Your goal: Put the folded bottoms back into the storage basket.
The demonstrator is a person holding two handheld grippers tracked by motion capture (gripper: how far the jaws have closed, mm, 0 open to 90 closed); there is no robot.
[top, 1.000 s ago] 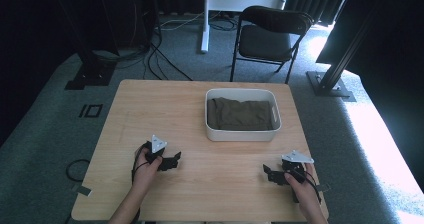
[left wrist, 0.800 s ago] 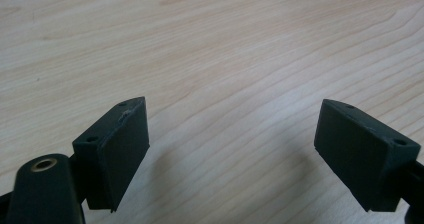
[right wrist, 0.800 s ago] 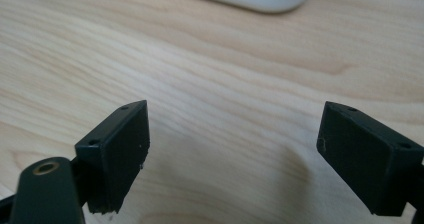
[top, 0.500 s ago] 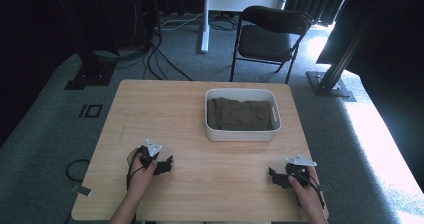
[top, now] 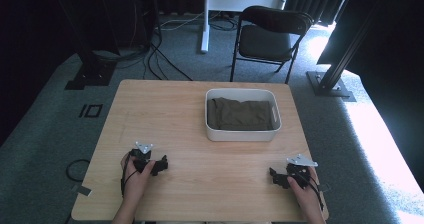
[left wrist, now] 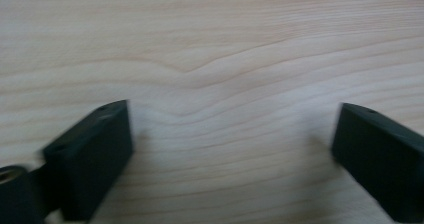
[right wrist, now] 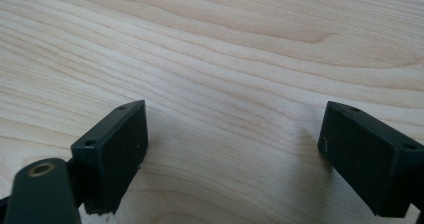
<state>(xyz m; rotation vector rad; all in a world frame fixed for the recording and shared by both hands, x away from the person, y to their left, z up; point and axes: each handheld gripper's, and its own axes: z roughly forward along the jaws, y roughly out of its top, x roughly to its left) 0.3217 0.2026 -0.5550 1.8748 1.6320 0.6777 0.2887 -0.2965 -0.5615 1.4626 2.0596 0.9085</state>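
Observation:
A white bin (top: 243, 134) stands at the back right of the wooden table (top: 165, 114), with a folded dark olive cloth (top: 240, 115) lying in it. My left gripper (top: 161, 165) rests low at the table's near left and points right. In the left gripper view its jaws have just been opening, and the left gripper (left wrist: 232, 154) stands open over bare wood with nothing between its fingers. My right gripper (top: 275, 176) sits at the near right and points left. Seen in its own view, the right gripper (right wrist: 232, 151) is open too, with only wood grain between the fingers.
Both grippers are well in front of the bin. A black folding chair (top: 272, 36) stands behind the table's far edge. Cables (top: 150, 59) trail over the grey carpet at the back left, and black stand bases (top: 330, 84) flank the table.
Both hands have edged slightly toward the table's near edge. The bin and the cloth have not moved.

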